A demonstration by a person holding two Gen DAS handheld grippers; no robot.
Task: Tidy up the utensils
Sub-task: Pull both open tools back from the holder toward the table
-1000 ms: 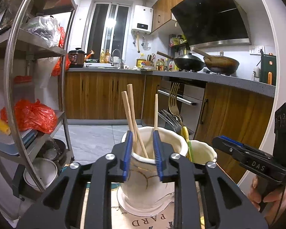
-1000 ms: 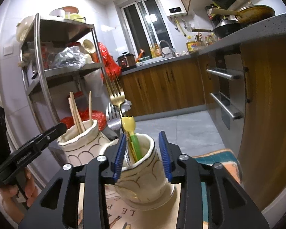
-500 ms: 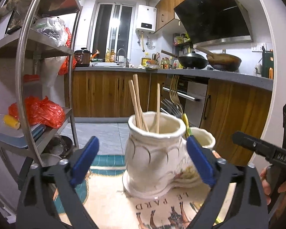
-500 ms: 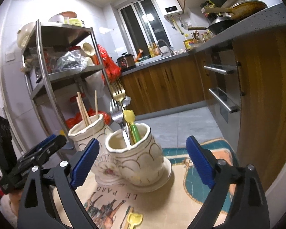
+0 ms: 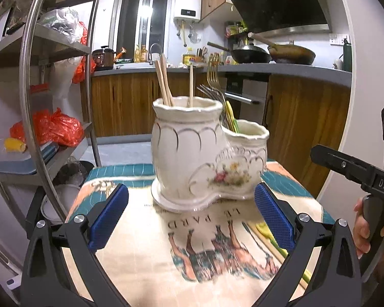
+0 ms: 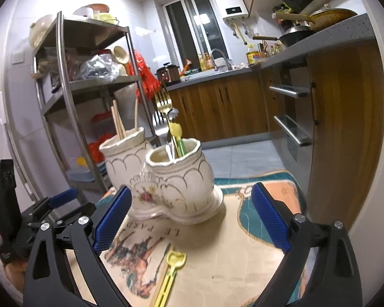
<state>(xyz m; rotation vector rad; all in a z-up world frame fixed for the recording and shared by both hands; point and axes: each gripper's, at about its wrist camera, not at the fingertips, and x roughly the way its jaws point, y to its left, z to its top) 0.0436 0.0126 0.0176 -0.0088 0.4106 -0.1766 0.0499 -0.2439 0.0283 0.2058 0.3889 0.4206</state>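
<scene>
A steel shelf rack (image 5: 51,81) holds red bags (image 5: 53,130); woks (image 5: 251,53) sit on the counter.

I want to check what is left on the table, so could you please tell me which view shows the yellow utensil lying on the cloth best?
The right wrist view: the yellow utensil lies whole and unobstructed there. In the left wrist view, the right finger hides most of it.

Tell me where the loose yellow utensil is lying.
In the right wrist view, the yellow utensil lies flat on the printed mat, before the ceramic holder.

Yellow utensil (image 6: 169,278) perhaps cut off below
</scene>
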